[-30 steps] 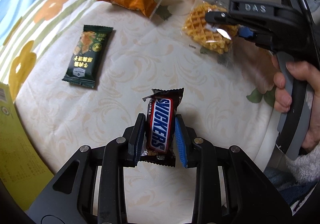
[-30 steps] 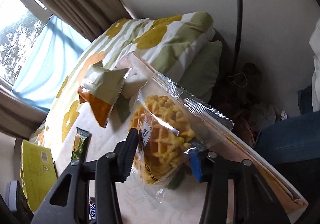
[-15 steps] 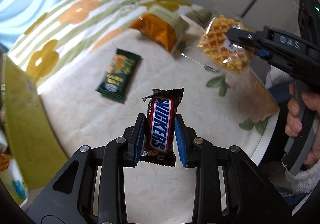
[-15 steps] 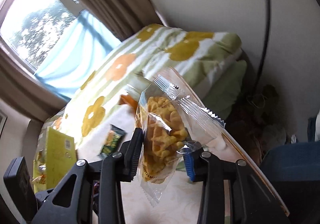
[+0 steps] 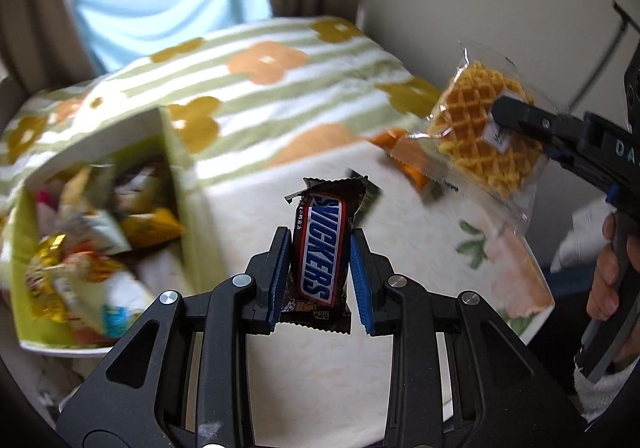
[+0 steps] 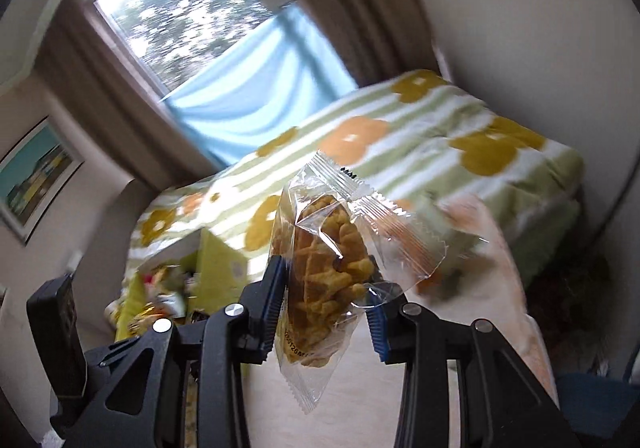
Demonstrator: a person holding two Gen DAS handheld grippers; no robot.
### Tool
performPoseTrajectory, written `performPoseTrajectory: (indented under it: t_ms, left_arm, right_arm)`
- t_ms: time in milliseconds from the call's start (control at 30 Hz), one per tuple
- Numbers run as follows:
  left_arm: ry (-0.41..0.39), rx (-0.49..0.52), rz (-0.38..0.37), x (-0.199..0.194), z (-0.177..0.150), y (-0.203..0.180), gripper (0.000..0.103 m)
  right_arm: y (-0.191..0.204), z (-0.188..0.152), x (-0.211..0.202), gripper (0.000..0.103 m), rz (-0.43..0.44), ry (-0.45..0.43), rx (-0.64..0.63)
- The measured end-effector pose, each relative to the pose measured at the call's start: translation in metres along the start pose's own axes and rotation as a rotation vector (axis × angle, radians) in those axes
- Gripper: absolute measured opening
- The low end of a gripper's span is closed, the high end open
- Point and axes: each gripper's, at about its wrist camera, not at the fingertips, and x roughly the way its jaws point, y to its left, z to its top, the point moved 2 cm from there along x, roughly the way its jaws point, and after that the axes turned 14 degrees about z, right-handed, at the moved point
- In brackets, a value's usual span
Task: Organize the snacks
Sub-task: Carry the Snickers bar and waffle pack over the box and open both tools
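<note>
Left gripper [image 5: 320, 280] pinches brown Snickers bar [image 5: 320, 248]; right gripper [image 6: 326, 300] clamps clear-wrapped golden waffle [image 6: 324, 280], both above table beside yellow-green snack box [image 5: 100, 232]. Risk: slippery film slipping free.

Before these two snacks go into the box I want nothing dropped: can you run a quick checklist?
1. Left gripper clamped on the Snickers bar: ok.
2. Right gripper clamped on the waffle packet: ok.
3. Waffle gripped by its body, not loose film alone: ok.
4. Snack box open at the top: ok.
5. Room left in the box: cannot tell, its contents are blurred.
6. Both snacks lifted off the tabletop: ok.
</note>
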Motion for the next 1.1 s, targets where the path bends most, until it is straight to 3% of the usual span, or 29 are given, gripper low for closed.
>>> performPoseTrajectory:
  t_ms: [233, 633, 800, 1100]
  left_arm:
    - [-0.046, -0.122, 0.086, -0.021, 0.002, 0.084, 0.026]
    - [0.014, -0.261, 0.186, -0.007, -0.035, 0.234, 0.026]
    - [0.077, -0.279, 0.180, 0.018, -0.052, 0.274, 0.026]
    - [0.125, -0.220, 0.137, 0.051, -0.047, 0.285, 0.026]
  right_arm:
    - [0.073, 0.004, 0.042, 0.035, 0.126, 0.024, -0.097]
    - [0.178, -0.034, 0.140, 0.035, 0.256, 0.150, -0.142]
    - [0.200, -0.055, 0.174, 0.033, 0.239, 0.213, -0.163]
    - [0.198, -0.070, 0.200, 0.027, 0.153, 0.267, -0.161]
